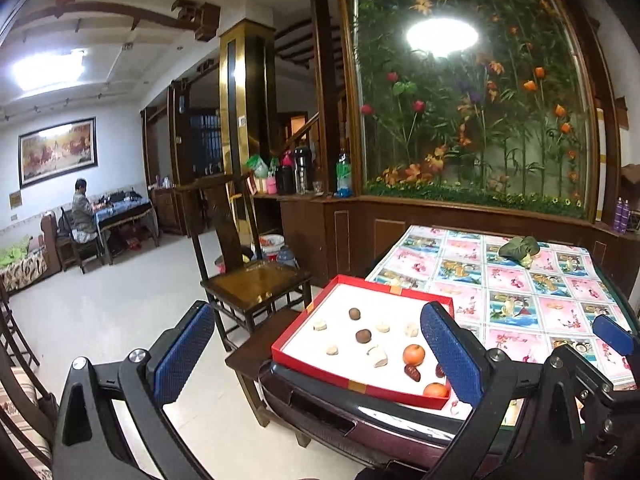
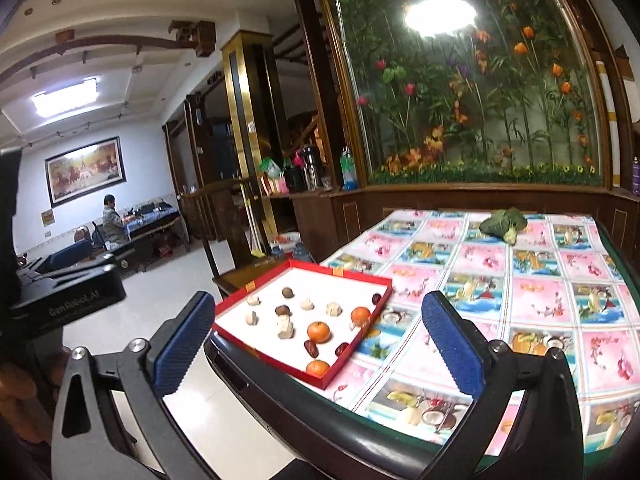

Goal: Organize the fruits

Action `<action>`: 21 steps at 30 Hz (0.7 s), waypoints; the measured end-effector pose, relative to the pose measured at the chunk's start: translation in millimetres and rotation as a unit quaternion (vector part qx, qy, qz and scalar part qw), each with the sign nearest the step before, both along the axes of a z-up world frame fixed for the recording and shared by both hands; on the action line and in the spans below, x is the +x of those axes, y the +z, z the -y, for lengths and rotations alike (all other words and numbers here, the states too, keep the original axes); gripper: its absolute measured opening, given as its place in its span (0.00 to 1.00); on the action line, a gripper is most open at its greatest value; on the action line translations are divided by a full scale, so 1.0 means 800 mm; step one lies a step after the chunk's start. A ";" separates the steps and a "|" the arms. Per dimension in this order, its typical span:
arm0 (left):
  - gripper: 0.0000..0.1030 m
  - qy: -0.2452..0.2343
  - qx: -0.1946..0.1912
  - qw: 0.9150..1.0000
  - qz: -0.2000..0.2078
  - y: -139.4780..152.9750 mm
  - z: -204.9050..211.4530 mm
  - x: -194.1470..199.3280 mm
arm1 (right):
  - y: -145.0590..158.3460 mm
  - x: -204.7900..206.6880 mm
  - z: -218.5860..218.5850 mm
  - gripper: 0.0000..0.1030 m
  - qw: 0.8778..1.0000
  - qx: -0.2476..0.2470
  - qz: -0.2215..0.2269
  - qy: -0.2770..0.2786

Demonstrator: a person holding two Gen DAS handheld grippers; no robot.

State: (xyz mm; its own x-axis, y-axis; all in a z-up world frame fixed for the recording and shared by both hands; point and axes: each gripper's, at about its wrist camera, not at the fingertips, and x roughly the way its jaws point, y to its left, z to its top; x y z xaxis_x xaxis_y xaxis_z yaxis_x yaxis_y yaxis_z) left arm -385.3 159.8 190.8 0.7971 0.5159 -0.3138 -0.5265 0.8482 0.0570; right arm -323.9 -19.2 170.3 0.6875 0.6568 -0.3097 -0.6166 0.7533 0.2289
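Both wrist cams near, facing tray (image 1: 320, 364)

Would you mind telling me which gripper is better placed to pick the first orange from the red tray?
Probably the left gripper: its open, empty jaws already frame the red tray, with an orange just ahead. The right gripper, also open and empty, sees the tray off to its left.

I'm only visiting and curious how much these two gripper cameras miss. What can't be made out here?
- Pale lumps in the red tray: too small to identify in either view.
- Oranges: left view shows two, with the left gripper's blue pad covering the tray's right corner; right view shows three.
- Green vegetable at the far table edge: too distant to name.
- Right gripper: open, nothing between its jaws.
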 end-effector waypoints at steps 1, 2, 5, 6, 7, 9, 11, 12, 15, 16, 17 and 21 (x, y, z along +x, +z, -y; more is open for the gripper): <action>1.00 0.000 -0.003 1.000 -0.002 -0.003 -0.003 -0.001 | -0.001 0.001 -0.002 1.00 1.000 -0.001 -0.004 -0.001; 1.00 0.000 -0.005 1.000 -0.004 -0.005 -0.006 -0.001 | -0.002 0.002 -0.005 1.00 1.000 -0.002 -0.007 -0.001; 1.00 0.006 -0.003 1.000 -0.008 -0.012 -0.009 -0.004 | -0.004 0.002 -0.012 1.00 1.000 -0.003 -0.014 -0.002; 1.00 0.006 -0.005 1.000 -0.012 -0.015 -0.012 -0.005 | -0.005 0.001 -0.015 1.00 1.000 -0.004 -0.016 -0.001; 1.00 0.005 -0.007 1.000 -0.015 -0.017 -0.014 -0.005 | -0.005 0.000 -0.017 1.00 1.000 -0.006 -0.016 -0.001; 1.00 0.002 -0.016 1.000 -0.025 -0.021 -0.018 -0.005 | -0.005 -0.002 -0.023 1.00 1.000 -0.012 -0.014 -0.001; 1.00 0.004 -0.021 0.999 -0.030 -0.023 -0.022 -0.004 | -0.005 -0.004 -0.029 1.00 1.000 -0.016 -0.012 -0.004; 1.00 0.005 -0.023 0.999 -0.031 -0.024 -0.024 -0.004 | -0.005 -0.004 -0.031 1.00 1.000 -0.017 -0.012 -0.003; 1.00 0.005 -0.027 0.999 -0.032 -0.025 -0.026 -0.006 | -0.004 -0.006 -0.034 1.00 1.000 -0.019 -0.012 -0.001; 1.00 0.006 -0.026 0.999 -0.032 -0.025 -0.026 -0.006 | -0.004 -0.006 -0.035 1.00 1.000 -0.020 -0.012 -0.001; 1.00 0.006 -0.026 0.999 -0.031 -0.025 -0.025 -0.007 | -0.004 -0.006 -0.036 1.00 1.000 -0.021 -0.012 -0.001; 1.00 0.000 -0.026 0.999 -0.036 -0.026 -0.025 -0.006 | -0.003 -0.007 -0.037 1.00 1.000 -0.022 -0.008 -0.003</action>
State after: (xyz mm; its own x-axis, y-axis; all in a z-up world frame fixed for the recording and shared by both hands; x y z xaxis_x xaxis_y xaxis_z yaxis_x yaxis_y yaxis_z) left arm -390.1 180.1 169.8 0.7717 0.4976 -0.3962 -0.5226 0.8510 0.0509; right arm -329.1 10.7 167.5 0.6858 0.6384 -0.3496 -0.6091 0.7663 0.2044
